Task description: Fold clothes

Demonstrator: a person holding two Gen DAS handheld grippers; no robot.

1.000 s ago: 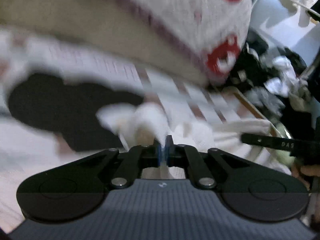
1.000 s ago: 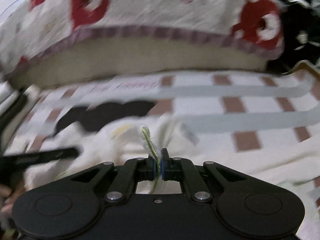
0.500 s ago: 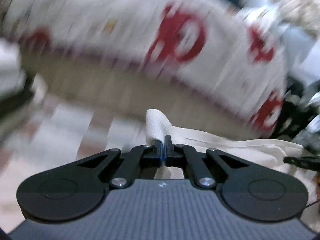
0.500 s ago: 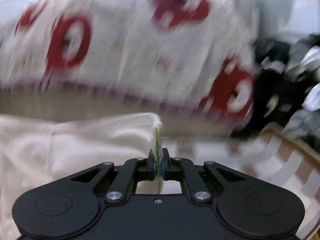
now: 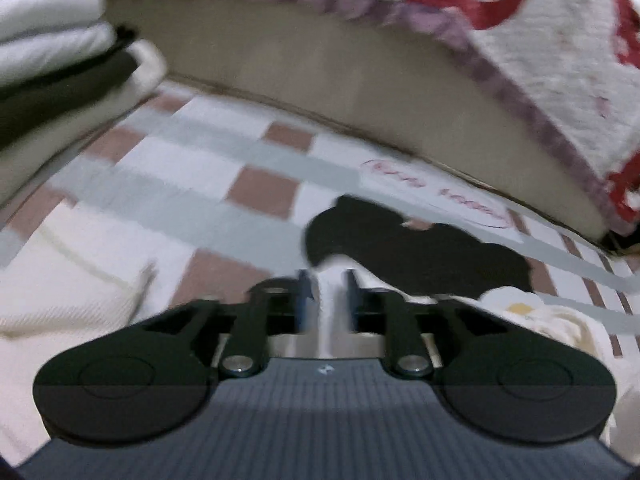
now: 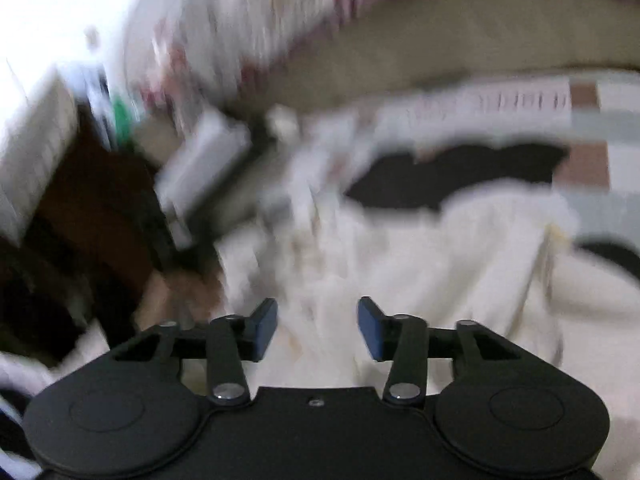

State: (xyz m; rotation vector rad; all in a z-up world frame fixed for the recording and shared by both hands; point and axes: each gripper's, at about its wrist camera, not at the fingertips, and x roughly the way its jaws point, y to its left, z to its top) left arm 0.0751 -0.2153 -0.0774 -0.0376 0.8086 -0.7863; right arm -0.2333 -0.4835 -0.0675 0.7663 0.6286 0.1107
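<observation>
Both wrist views at the release of a fold. The left hand-held gripper has its jaws opening, with a ridge of the cream garment between the blue pads; whether the pads yet clear the cloth cannot be told through the blur. The right hand-held gripper also has its jaws opening, the pads standing apart with nothing pinched, and the cream garment lies bunched directly beyond them in the centre and lower right of the frame. The garment rests on a checked sheet of pink squares and grey bands, which also bears a black patch at centre right of the left view, just beyond the gripper tips. A white quilt with red motifs overhangs the upper frame, and stacked folded items sit at upper left. Risks, as judged: cloth caught on a pad may be dragged out of its fold as the left gripper withdraws; a rumpled, uneven layer may spring open once both releases finish; a hasty retreat may brush the nearby stack; and heavy motion blur suggests speed that makes such snags likelier.
</observation>
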